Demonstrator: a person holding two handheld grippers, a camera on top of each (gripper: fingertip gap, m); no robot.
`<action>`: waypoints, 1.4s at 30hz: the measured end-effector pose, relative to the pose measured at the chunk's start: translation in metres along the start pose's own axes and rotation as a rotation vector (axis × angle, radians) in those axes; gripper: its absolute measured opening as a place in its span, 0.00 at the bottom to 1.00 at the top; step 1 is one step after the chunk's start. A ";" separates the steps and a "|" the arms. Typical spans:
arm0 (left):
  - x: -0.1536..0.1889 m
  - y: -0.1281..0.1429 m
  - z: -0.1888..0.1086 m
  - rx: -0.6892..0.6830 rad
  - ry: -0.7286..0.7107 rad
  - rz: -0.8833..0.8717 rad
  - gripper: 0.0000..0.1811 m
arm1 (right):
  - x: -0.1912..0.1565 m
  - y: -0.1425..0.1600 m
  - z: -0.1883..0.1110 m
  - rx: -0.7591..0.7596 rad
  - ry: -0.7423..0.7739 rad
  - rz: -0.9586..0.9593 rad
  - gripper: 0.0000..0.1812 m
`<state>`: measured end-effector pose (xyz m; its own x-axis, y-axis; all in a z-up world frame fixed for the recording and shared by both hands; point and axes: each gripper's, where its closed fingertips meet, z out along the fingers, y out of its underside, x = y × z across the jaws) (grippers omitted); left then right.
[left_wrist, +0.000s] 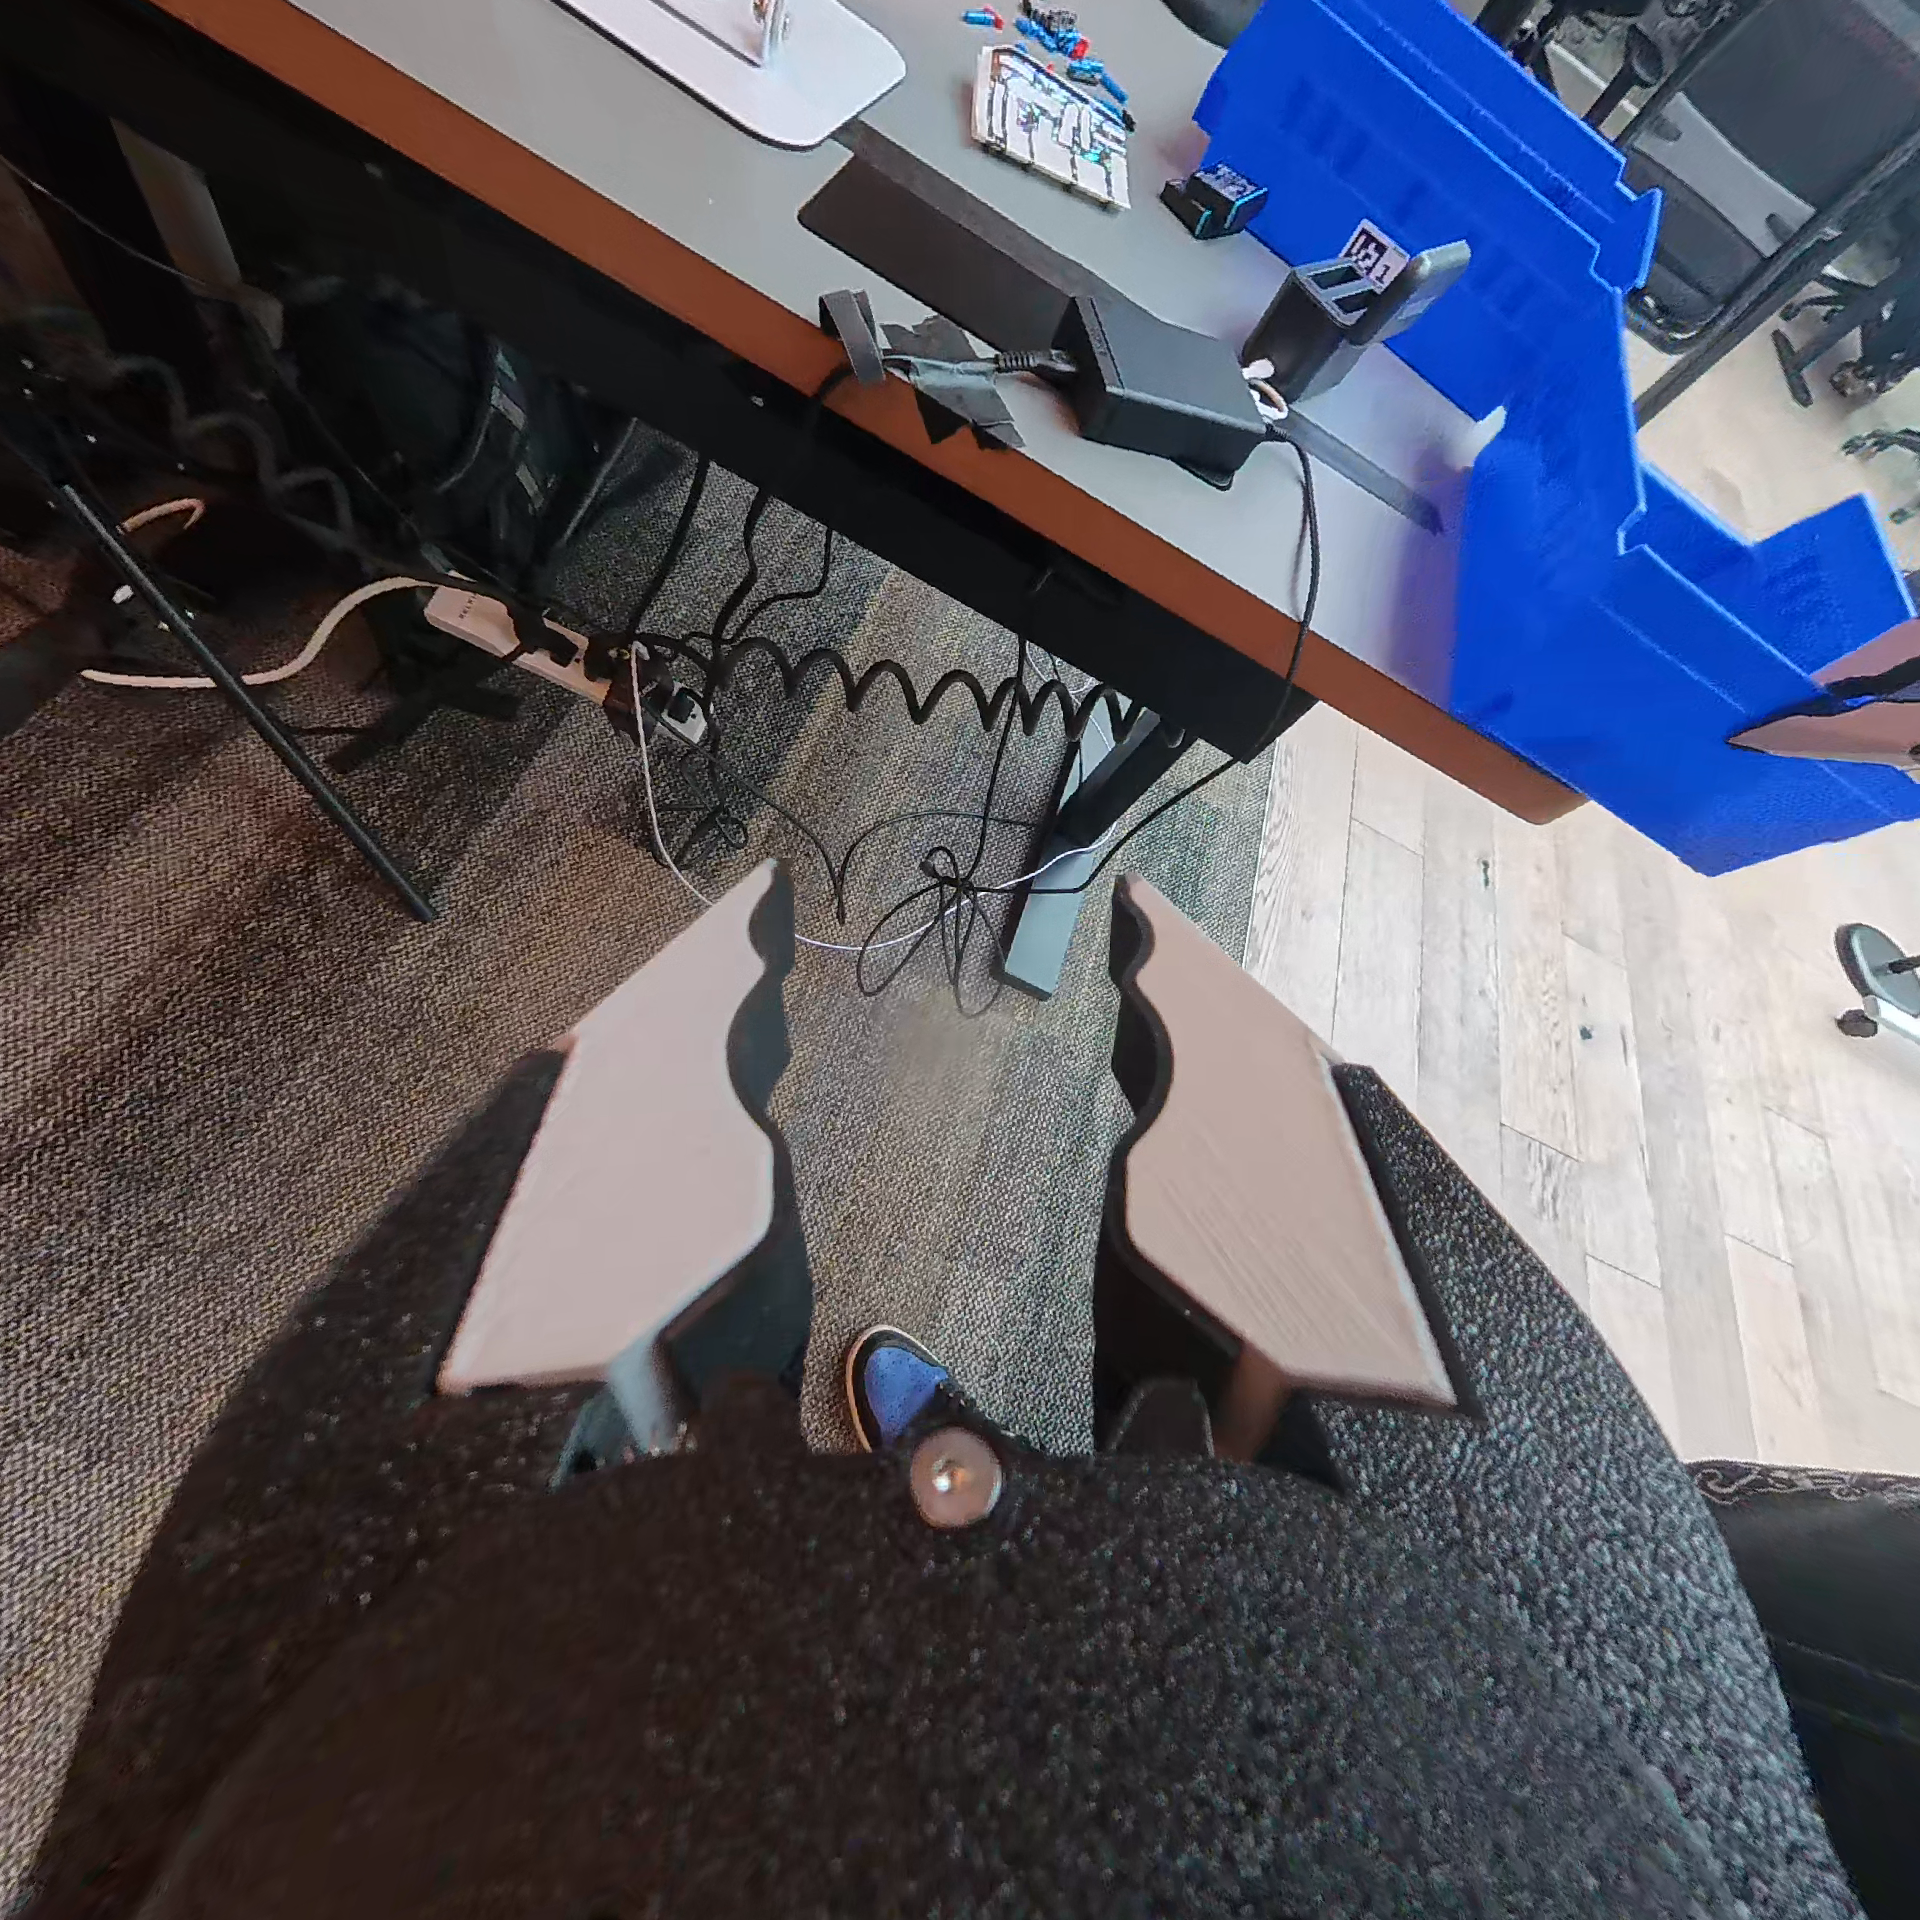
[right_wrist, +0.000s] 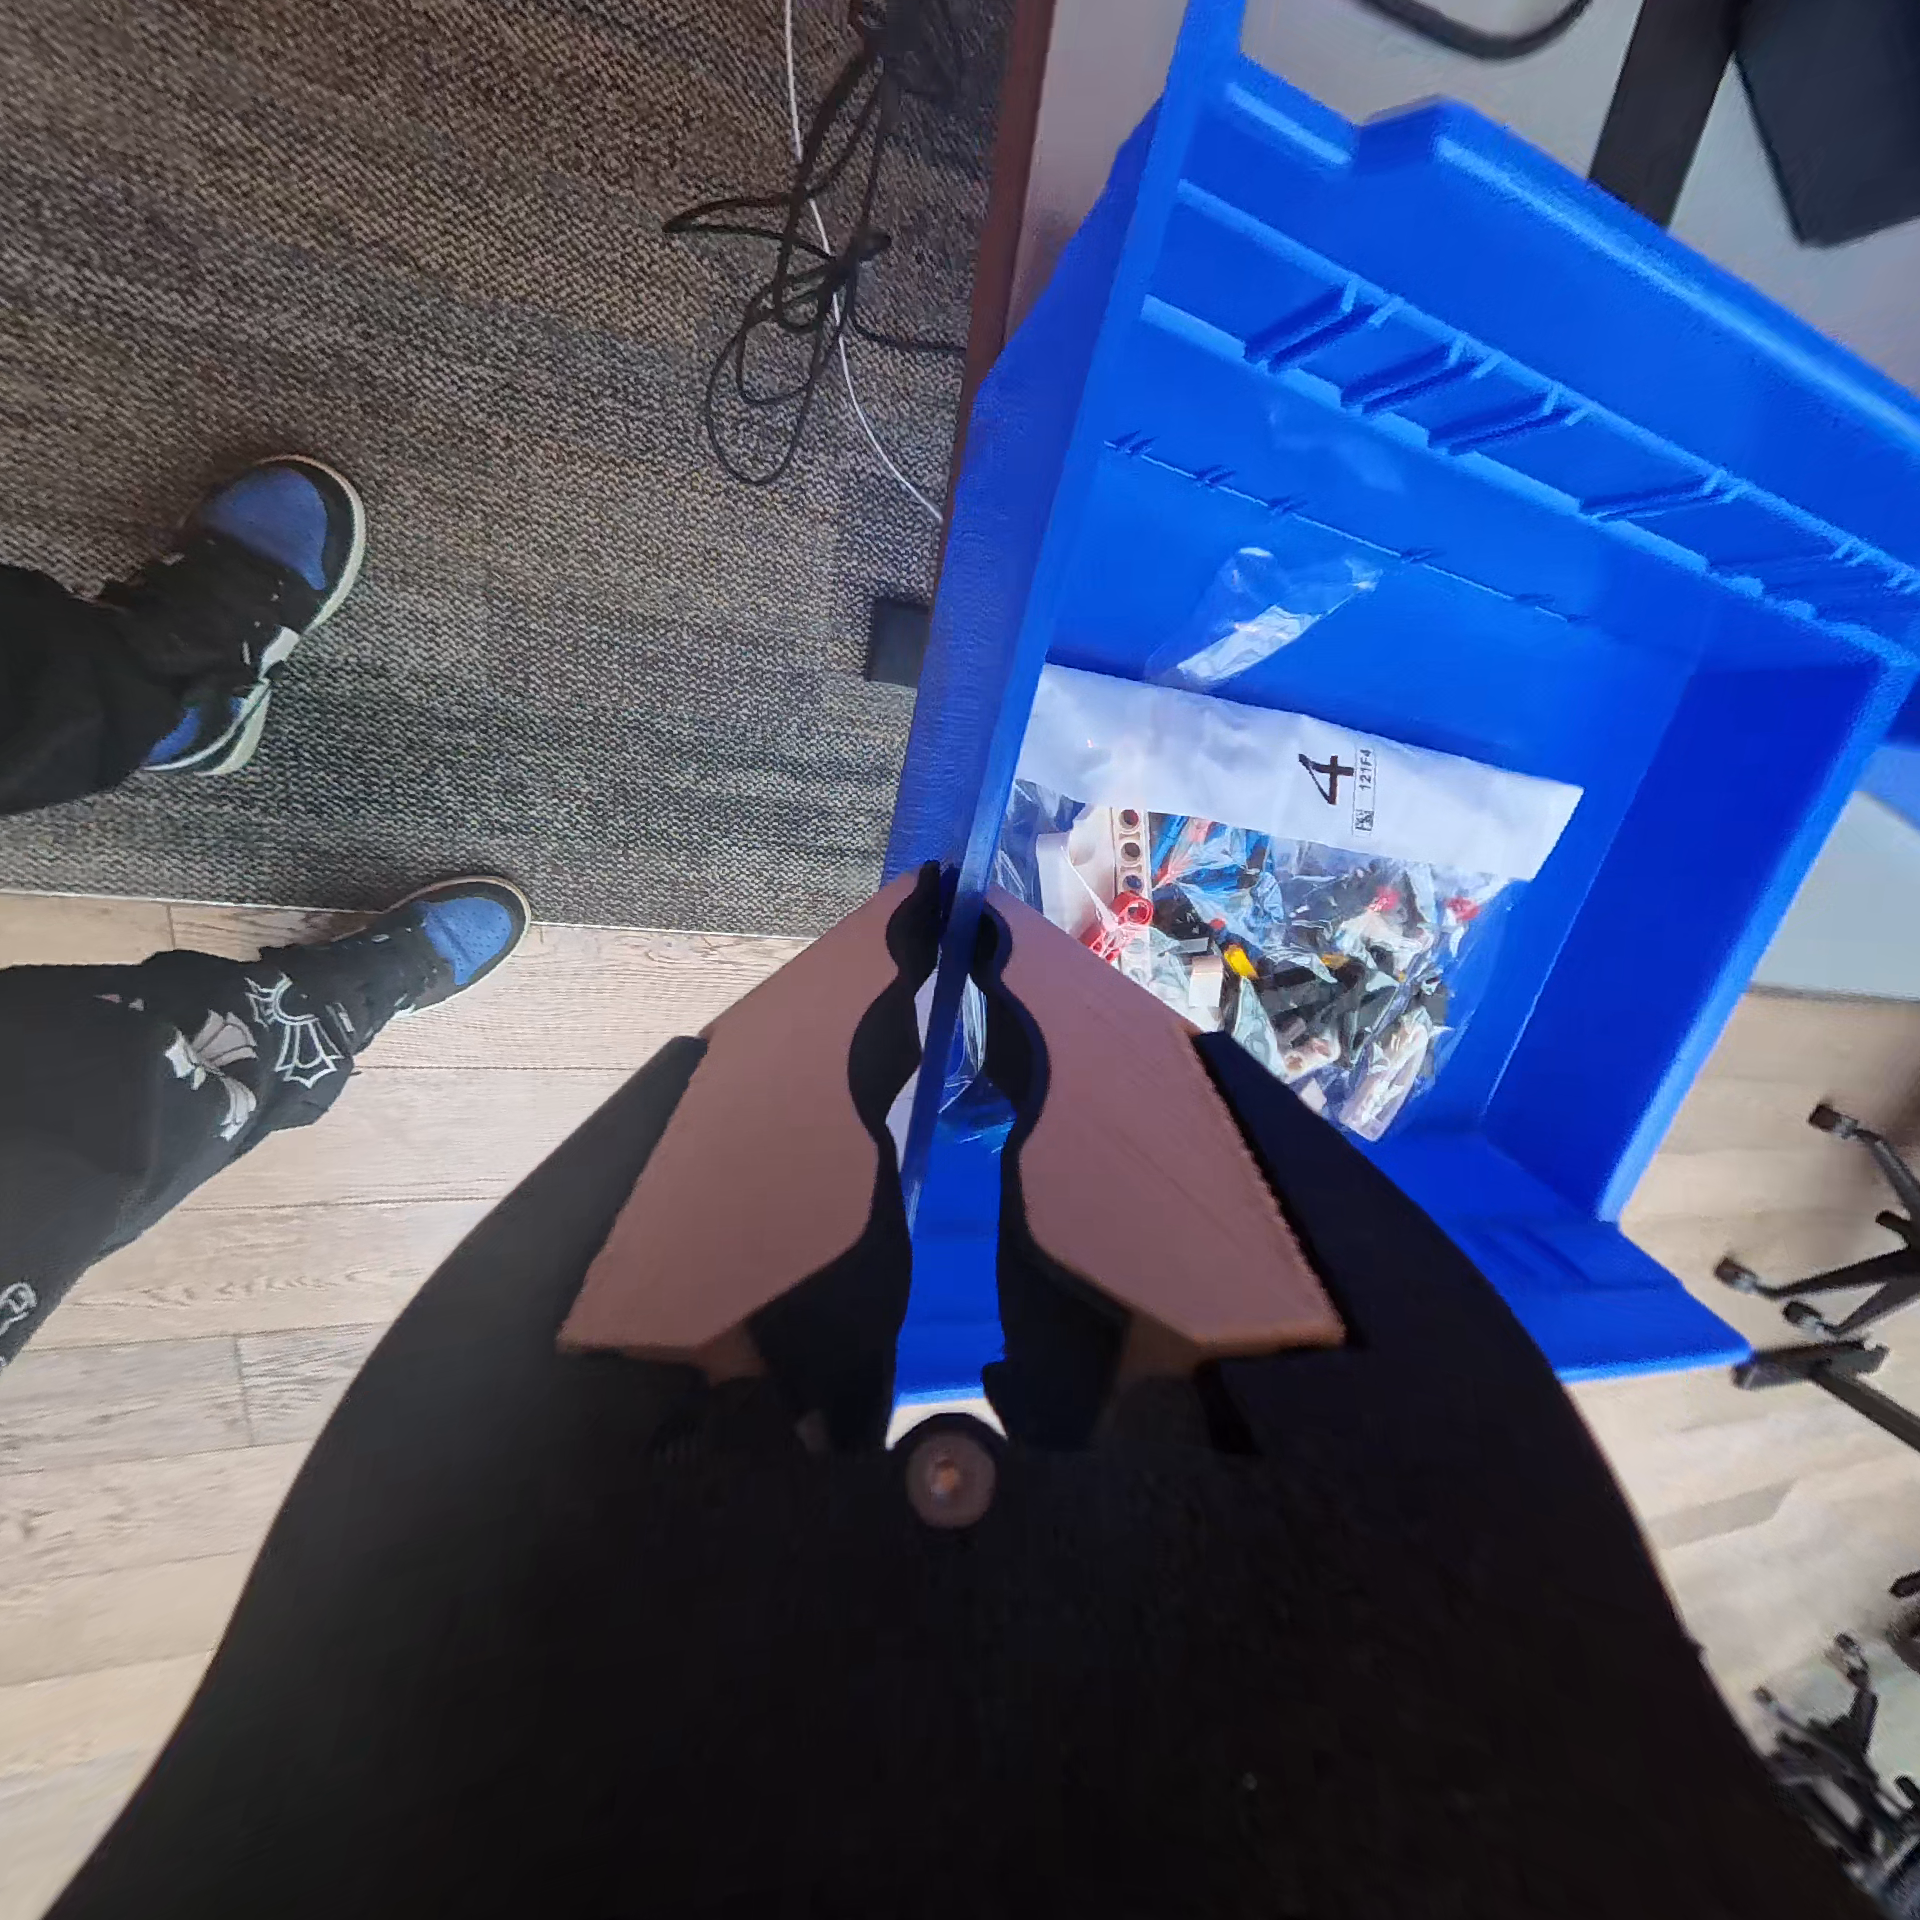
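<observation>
Beside desk (right_wrist: 1003, 239), blue bin (right_wrist: 1558, 436) wall between right gripper (right_wrist: 951, 894) fingers (right_wrist: 1101, 1091).

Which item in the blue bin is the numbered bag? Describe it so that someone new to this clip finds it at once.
Start at the blue bin, whose near wall the right gripper is clamped on. On its floor lies the clear plastic bag with a white top strip, full of small mixed-colour building pieces. The other bag behind it is smaller, crumpled and looks almost empty.
</observation>
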<state>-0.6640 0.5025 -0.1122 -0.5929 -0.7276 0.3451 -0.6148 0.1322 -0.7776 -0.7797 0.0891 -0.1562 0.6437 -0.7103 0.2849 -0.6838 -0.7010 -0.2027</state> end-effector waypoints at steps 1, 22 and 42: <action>0.001 0.000 0.000 -0.001 0.002 0.001 0.33 | 0.002 -0.007 0.002 0.004 0.001 -0.024 0.02; -0.017 -0.056 -0.009 0.088 -0.090 0.011 0.33 | 0.068 -0.141 -0.020 0.303 0.038 0.213 0.31; 0.050 -0.169 0.042 0.057 -0.331 -0.035 0.33 | 0.320 -0.222 0.156 0.244 -0.039 0.401 0.25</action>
<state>-0.5682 0.4157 0.0143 -0.3653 -0.9113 0.1900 -0.5962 0.0723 -0.7996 -0.3680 0.0077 -0.1660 0.3613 -0.9266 0.1047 -0.7833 -0.3625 -0.5050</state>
